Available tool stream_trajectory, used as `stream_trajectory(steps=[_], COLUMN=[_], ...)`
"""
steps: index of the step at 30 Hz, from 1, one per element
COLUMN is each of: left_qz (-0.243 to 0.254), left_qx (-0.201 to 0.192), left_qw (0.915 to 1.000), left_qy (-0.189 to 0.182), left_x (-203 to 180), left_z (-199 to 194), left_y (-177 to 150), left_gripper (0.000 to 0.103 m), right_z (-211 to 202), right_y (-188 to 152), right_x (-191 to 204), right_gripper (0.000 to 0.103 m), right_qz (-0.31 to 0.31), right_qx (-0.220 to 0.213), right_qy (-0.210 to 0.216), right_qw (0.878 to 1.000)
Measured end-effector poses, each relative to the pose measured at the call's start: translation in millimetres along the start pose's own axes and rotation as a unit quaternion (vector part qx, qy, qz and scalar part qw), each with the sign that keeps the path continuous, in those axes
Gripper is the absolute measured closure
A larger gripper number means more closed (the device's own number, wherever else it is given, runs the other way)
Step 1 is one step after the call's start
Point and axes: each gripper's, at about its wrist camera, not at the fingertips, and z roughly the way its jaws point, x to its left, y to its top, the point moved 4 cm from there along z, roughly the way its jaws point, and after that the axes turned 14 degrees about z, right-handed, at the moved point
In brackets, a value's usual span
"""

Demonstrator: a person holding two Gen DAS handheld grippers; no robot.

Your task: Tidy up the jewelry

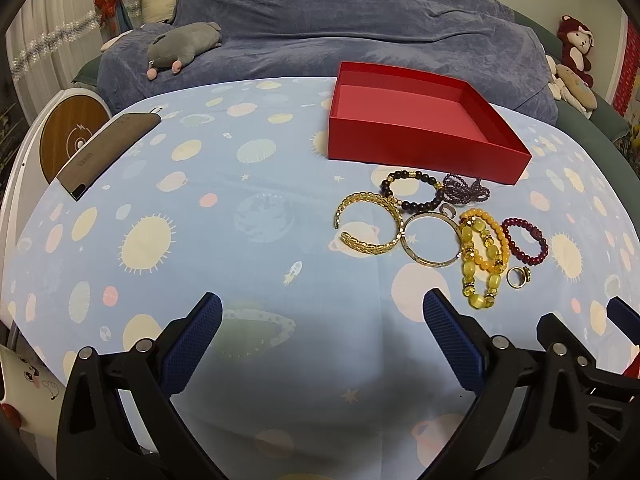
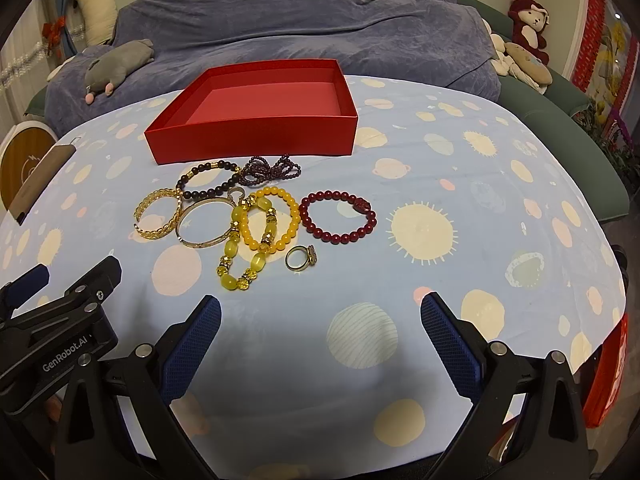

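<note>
An empty red box (image 1: 416, 136) (image 2: 256, 136) stands on the table, jewelry lying in front of it. There is a gold cuff (image 1: 370, 224) (image 2: 158, 216), a thin bangle (image 1: 430, 240) (image 2: 206, 222), a dark bead bracelet (image 1: 416, 196) (image 2: 208, 180), purple beads (image 1: 466, 190) (image 2: 272, 170), yellow bead bracelets (image 1: 482, 256) (image 2: 260, 232), a red bead bracelet (image 1: 526, 240) (image 2: 338, 216) and a ring (image 1: 518, 276) (image 2: 300, 258). My left gripper (image 1: 322, 320) is open and empty, near of the pile. My right gripper (image 2: 320, 320) is open and empty, near of the ring.
The table wears a light blue planet-print cloth (image 1: 200, 220). A brown case (image 1: 108, 152) lies at the far left over a round wooden disc (image 1: 68, 132). A blue-covered sofa (image 1: 340, 32) with plush toys runs behind the table.
</note>
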Motion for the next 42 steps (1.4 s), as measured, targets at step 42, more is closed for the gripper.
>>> stream_trajectory(steps=[42], left_qz=[0.012], left_qx=[-0.006], left_qw=[0.9999], left_qy=[0.007], left_x=[-1.3], left_z=[-3.2], left_y=[4.3], left_gripper=[0.007], right_z=[-3.1], right_y=[1.7], right_x=[0.9], right_gripper=[0.007], right_qz=[-0.001], right_qx=[-0.002], right_qy=[0.001], right_qw=[1.000])
